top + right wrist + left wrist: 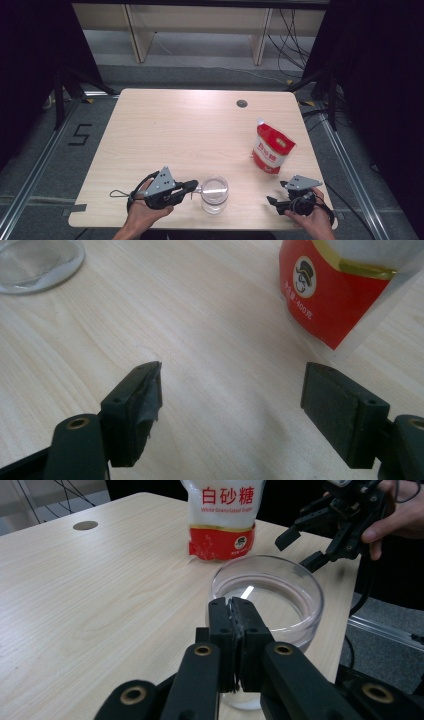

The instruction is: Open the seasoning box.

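Left tool [233, 611] clamped on near rim of glass jar [280, 595], steadying it at desk [190, 125] front edge. Right tool [232, 390] agape, empty, aimed at sugar pouch [272, 146] nearby, likely next pickup for pouring.

sugar pouch [222, 517] top cut off, jar [37, 262] partly cropped

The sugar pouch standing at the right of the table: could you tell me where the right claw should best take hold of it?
Probably the sugar pouch is best pinched across its narrower upper part, below the white spout corner, coming in from the near side where the open right claw already faces it. It stands upright, leaning slightly, and its bulging base looks wider.
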A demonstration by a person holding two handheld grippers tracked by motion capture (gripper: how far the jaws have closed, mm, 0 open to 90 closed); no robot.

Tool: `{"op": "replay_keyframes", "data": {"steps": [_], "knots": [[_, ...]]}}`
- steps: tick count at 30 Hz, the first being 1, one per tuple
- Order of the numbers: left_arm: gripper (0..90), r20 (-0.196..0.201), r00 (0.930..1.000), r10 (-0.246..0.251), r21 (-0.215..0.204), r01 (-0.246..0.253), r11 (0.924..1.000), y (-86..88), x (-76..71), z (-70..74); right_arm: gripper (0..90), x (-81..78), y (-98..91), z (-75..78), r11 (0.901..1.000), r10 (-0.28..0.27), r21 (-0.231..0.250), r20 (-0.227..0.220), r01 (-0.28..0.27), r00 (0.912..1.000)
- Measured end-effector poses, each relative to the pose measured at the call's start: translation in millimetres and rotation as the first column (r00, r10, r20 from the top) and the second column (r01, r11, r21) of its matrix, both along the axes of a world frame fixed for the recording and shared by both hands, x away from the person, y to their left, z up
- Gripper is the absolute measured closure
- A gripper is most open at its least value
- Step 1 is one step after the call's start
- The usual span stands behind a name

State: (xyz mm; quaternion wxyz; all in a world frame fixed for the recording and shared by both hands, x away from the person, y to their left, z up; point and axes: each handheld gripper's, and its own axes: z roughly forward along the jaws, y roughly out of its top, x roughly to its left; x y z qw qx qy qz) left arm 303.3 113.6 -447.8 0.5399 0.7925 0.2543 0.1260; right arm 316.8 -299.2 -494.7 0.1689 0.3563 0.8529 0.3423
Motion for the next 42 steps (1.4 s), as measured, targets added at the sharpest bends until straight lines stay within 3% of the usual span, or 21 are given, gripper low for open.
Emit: {"op": "replay_keyframes", "data": {"steps": [4, 5, 10, 12, 14, 16, 17, 18, 20, 21, 22, 25, 26, 28, 30, 32, 33, 34, 35, 39, 42], "knots": [[88.9, 0.011, 0.9999, -0.007, 0.022, 0.006, 0.9997, 0.2, 2.5, -1.1, 25.5, 0.6, 1.5, 0.6, 0.9996, 0.028, 0.009, 0.015, -0.028, 0.9995], [88.9, 0.013, 0.9999, -0.006, 0.025, 0.006, 0.9997, 0.2, 2.4, -0.9, 25.5, -1.0, 2.2, 2.1, 1.0000, 0.006, 0.008, 0.023, -0.006, 0.9997], [88.9, 0.013, 0.9999, -0.004, 0.018, 0.003, 0.9998, 0.4, 2.0, -1.4, 28.7, -3.7, 7.8, 6.9, 0.9990, 0.036, 0.025, 0.052, -0.037, 0.9980], [88.9, 0.011, 0.9999, -0.003, 0.016, 0.002, 0.9999, 0.8, 2.0, -1.6, 35.2, -6.3, 11.8, 9.8, 0.9980, 0.051, 0.034, 0.060, -0.053, 0.9969], [88.8, 0.005, 1.0000, 0.003, 0.014, -0.003, 0.9999, 1.5, 1.6, -2.1, 39.9, -8.5, 15.6, 13.5, 0.9954, 0.088, 0.029, 0.109, -0.091, 0.9902], [88.7, 0.000, 1.0000, 0.006, 0.013, -0.006, 0.9999, 1.6, 1.5, -2.3, 43.1, -11.3, 18.4, 15.7, 0.9947, 0.091, 0.038, 0.113, -0.096, 0.9894], [88.7, 0.000, 1.0000, 0.007, 0.015, -0.007, 0.9999, 1.8, 1.5, -2.6, 45.7, -11.4, 19.6, 18.5, 0.9924, 0.110, 0.040, 0.135, -0.116, 0.9848], [88.6, -0.008, 0.9999, 0.011, 0.010, -0.011, 0.9999, 1.6, 1.0, -3.0, 49.3, -14.4, 23.8, 22.3, 0.9884, 0.117, 0.079, 0.152, -0.130, 0.9813], [88.6, -0.002, 1.0000, 0.004, 0.013, -0.004, 0.9999, 1.9, 1.7, -3.0, 51.3, -16.1, 26.5, 23.9, 0.9840, 0.126, 0.108, 0.145, -0.142, 0.9815], [88.5, 0.006, 1.0000, 0.003, 0.019, -0.003, 0.9998, 2.2, 2.0, -3.1, 56.9, -19.0, 32.3, 26.9, 0.9739, 0.152, 0.144, 0.163, -0.175, 0.9749], [88.4, 0.006, 1.0000, 0.003, 0.019, -0.003, 0.9998, 2.2, 2.0, -3.1, 59.6, -21.5, 35.9, 27.4, 0.9721, 0.149, 0.159, 0.154, -0.173, 0.9769], [88.2, 0.010, 0.9999, -0.006, 0.017, 0.006, 0.9998, 2.7, 2.9, -3.7, 66.2, -26.1, 46.2, 31.6, 0.9597, 0.189, 0.177, 0.169, -0.219, 0.9672], [88.0, 0.011, 0.9999, -0.005, 0.017, 0.005, 0.9998, 2.8, 2.9, -3.8, 67.1, -25.7, 49.4, 32.5, 0.9529, 0.212, 0.176, 0.196, -0.247, 0.9574], [88.1, 0.012, 0.9999, -0.005, 0.013, 0.005, 0.9999, 2.5, 2.9, -4.1, 68.3, -27.6, 52.7, 33.7, 0.9487, 0.219, 0.187, 0.193, -0.255, 0.9565], [88.0, 0.013, 0.9999, -0.008, 0.011, 0.008, 0.9999, 2.5, 3.1, -4.3, 74.4, -31.9, 60.7, 36.9, 0.9434, 0.226, 0.193, 0.221, -0.270, 0.9488], [88.0, 0.014, 0.9998, -0.014, 0.022, 0.014, 0.9997, 3.6, 3.6, -4.2, 76.3, -33.7, 63.5, 37.4, 0.9392, 0.226, 0.210, 0.217, -0.272, 0.9496], [88.0, 0.012, 0.9999, -0.010, 0.013, 0.010, 0.9999, 3.0, 3.3, -4.6, 78.9, -35.1, 69.3, 38.6, 0.9322, 0.241, 0.218, 0.222, -0.289, 0.9449], [87.9, 0.012, 0.9999, -0.010, 0.013, 0.010, 0.9999, 3.0, 3.3, -4.6, 78.9, -35.1, 69.3, 38.6, 0.9322, 0.241, 0.218, 0.222, -0.289, 0.9449], [87.9, -0.013, 0.9999, 0.006, -0.005, -0.006, 1.0000, 2.1, 1.8, -5.4, 81.9, -35.5, 74.8, 39.0, 0.9267, 0.263, 0.210, 0.232, -0.312, 0.9366], [88.0, -0.017, 0.9998, 0.005, -0.010, -0.005, 0.9999, 2.6, 2.4, -6.0, 85.6, -35.2, 85.5, 39.1, 0.9175, 0.273, 0.225, 0.242, -0.328, 0.9309], [88.0, -0.018, 0.9998, 0.010, -0.013, -0.010, 0.9999, 1.6, 1.3, -5.8, 87.9, -36.5, 90.4, 40.1, 0.9165, 0.267, 0.235, 0.244, -0.324, 0.9324]]}}
